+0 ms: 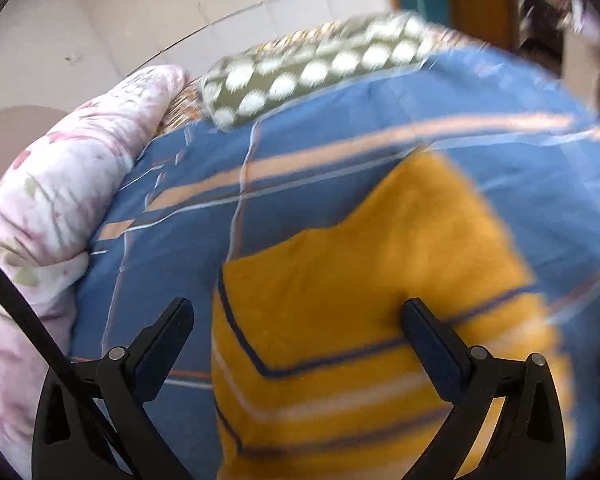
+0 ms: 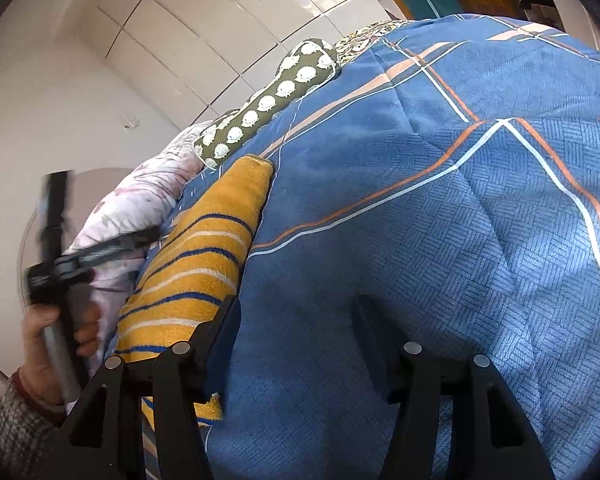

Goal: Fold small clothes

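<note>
The garment [image 1: 340, 300] lies on the bed cover [image 2: 420, 200], and I take it as my landmark. Behind it, at the bed's far edge, lies the long pillow [image 1: 300, 76]. Left of it sits the bunched quilt [image 1: 60, 184]. My right claw [image 2: 296, 320] hangs just right of it, my left claw [image 1: 296, 316] over its left edge.

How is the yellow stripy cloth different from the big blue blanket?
The yellow striped fleece garment is small, fuzzy and lies on top; the blue quilted bedspread is big, flat-woven and spread underneath. The garment has navy and white stripes; the bedspread has orange and white crossing lines. Both are soft fabric.
</note>
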{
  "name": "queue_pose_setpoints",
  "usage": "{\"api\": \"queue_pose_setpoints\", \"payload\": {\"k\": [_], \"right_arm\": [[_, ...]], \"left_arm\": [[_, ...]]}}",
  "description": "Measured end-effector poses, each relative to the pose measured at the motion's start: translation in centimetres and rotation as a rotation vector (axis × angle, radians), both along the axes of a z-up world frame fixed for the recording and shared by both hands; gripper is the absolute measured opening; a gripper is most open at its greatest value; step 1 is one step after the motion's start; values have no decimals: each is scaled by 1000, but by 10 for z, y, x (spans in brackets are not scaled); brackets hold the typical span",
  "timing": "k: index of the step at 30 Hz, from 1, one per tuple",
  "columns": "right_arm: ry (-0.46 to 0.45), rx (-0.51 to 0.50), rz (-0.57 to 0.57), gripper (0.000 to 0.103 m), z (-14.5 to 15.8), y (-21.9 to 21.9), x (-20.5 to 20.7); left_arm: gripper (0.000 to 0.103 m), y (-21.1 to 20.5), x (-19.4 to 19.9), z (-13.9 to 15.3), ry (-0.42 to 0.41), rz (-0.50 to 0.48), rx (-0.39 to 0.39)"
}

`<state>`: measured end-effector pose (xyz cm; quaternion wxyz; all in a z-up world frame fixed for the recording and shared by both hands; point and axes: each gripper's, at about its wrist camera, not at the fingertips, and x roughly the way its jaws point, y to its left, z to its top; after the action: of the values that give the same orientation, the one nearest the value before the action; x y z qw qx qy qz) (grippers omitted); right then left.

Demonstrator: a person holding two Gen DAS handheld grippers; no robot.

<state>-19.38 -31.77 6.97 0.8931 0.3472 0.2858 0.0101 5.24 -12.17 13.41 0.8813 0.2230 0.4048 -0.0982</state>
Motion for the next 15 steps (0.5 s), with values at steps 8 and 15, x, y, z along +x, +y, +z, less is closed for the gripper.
{"api": "queue_pose_setpoints", "payload": {"k": [8, 15], "right_arm": [[-11, 15, -3, 62, 0, 0, -2], [-23, 28, -5, 62, 0, 0, -5]], "left_arm": [[103, 10, 27, 23, 97, 71, -194], [103, -73, 40, -23, 111, 26, 72]]}}
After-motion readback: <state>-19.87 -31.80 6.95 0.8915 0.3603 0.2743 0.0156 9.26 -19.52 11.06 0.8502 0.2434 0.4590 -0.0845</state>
